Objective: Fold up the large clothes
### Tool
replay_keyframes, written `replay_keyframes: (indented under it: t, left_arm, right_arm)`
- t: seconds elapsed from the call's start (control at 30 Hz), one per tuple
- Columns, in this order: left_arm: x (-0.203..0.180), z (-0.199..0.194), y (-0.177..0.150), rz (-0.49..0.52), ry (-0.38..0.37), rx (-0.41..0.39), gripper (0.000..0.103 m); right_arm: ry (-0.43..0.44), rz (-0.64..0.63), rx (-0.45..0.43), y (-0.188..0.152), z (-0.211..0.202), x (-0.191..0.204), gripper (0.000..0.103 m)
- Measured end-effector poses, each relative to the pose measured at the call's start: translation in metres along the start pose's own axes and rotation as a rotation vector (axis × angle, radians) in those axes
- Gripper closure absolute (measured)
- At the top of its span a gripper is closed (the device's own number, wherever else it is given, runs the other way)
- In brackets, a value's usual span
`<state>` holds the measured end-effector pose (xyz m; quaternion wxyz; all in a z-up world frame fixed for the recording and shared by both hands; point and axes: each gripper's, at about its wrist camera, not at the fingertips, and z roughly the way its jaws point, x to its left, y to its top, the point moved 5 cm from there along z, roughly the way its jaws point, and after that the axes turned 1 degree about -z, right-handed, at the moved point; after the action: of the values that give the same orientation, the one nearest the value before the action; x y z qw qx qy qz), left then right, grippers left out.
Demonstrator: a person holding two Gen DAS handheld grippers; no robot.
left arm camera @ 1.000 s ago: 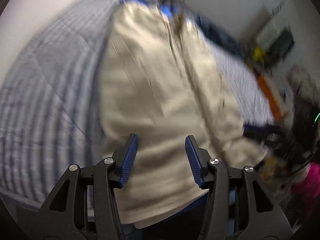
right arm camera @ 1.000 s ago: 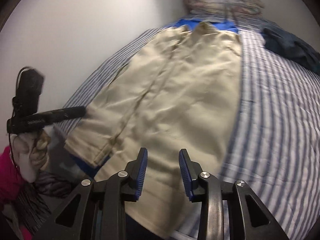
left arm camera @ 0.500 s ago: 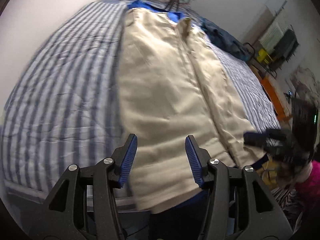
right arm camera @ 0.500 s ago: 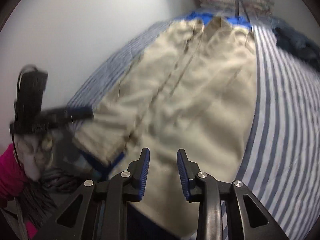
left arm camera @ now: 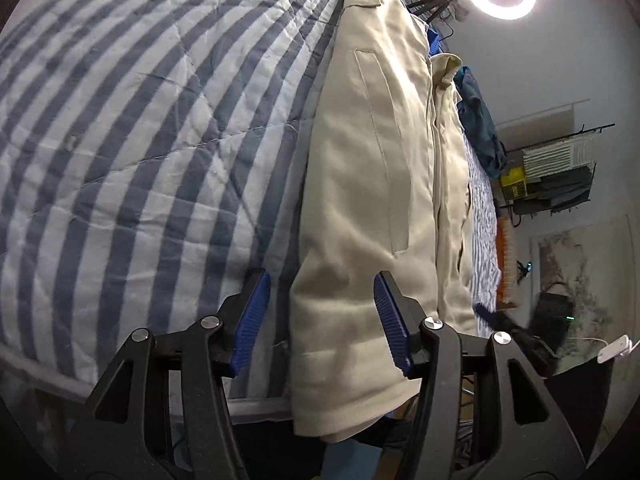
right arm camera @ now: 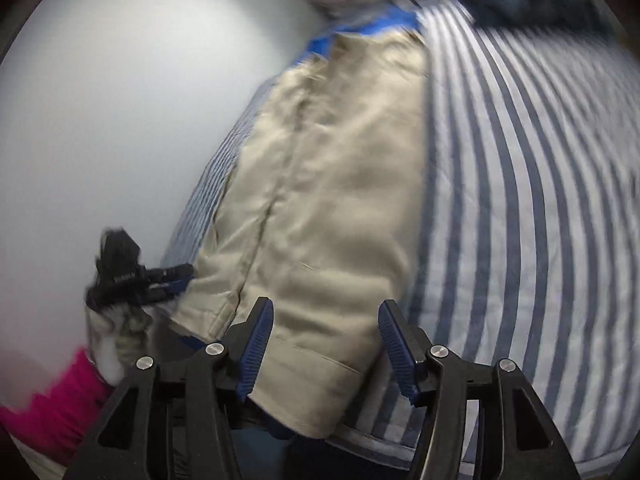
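Beige jacket (left arm camera: 372, 184) lying lengthwise down the middle of my frame on the striped bed (left arm camera: 132, 140), blue lining peeking at its hem, my left tool (left arm camera: 322, 322) spread apart over its lower edge, my right tool (right arm camera: 326, 346) likewise apart above it.

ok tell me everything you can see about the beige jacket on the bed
The beige jacket looks like soft woven fabric, laid out flat and lengthwise on the striped quilt, front up. A closed placket runs down its middle, with a long stitched pocket outline on one panel and a collar at the far end. Blue lining or another blue cloth peeks out at the collar and hem; which, I cannot tell. Its near hem hangs slightly over the bed edge. Both the left gripper and right gripper sit open at the hem, gripping nothing.
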<state>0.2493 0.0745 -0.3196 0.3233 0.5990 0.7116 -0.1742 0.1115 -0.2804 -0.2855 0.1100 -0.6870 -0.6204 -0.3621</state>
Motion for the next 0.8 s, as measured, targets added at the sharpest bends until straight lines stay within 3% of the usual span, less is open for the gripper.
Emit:
replay_keyframes:
  t: [0.13, 0.3, 0.4, 0.53, 0.67, 0.7, 0.73, 0.8]
  left_arm:
    - [-0.012, 0.009, 0.000, 0.022, -0.014, 0.031, 0.048]
    - [-0.021, 0.016, -0.016, 0.050, -0.032, 0.094, 0.049]
    - [-0.024, 0.011, -0.022, 0.077, 0.000, 0.096, 0.051]
    - [-0.021, 0.010, -0.018, 0.045, -0.027, 0.089, 0.051]
    - [-0.023, 0.016, -0.017, 0.049, -0.029, 0.098, 0.051]
    - [-0.026, 0.017, -0.016, 0.056, -0.028, 0.098, 0.058]
    - [-0.028, 0.019, -0.016, 0.061, -0.025, 0.099, 0.071]
    - [-0.031, 0.020, -0.014, 0.070, -0.007, 0.092, 0.084]
  right_arm:
    - [0.108, 0.076, 0.067, -0.012, 0.020, -0.014, 0.049]
    - [0.211, 0.061, 0.115, -0.023, 0.031, -0.008, 0.052]
    - [0.229, 0.050, 0.124, -0.026, 0.036, -0.004, 0.053]
    - [0.251, 0.070, 0.126, -0.022, 0.043, -0.007, 0.064]
    - [0.267, 0.067, 0.134, -0.018, 0.048, -0.008, 0.066]
    - [0.268, 0.066, 0.136, -0.017, 0.049, -0.007, 0.068]
    - [0.266, 0.065, 0.136, -0.016, 0.049, -0.007, 0.071]
    - [0.266, 0.065, 0.135, -0.015, 0.049, -0.007, 0.075]
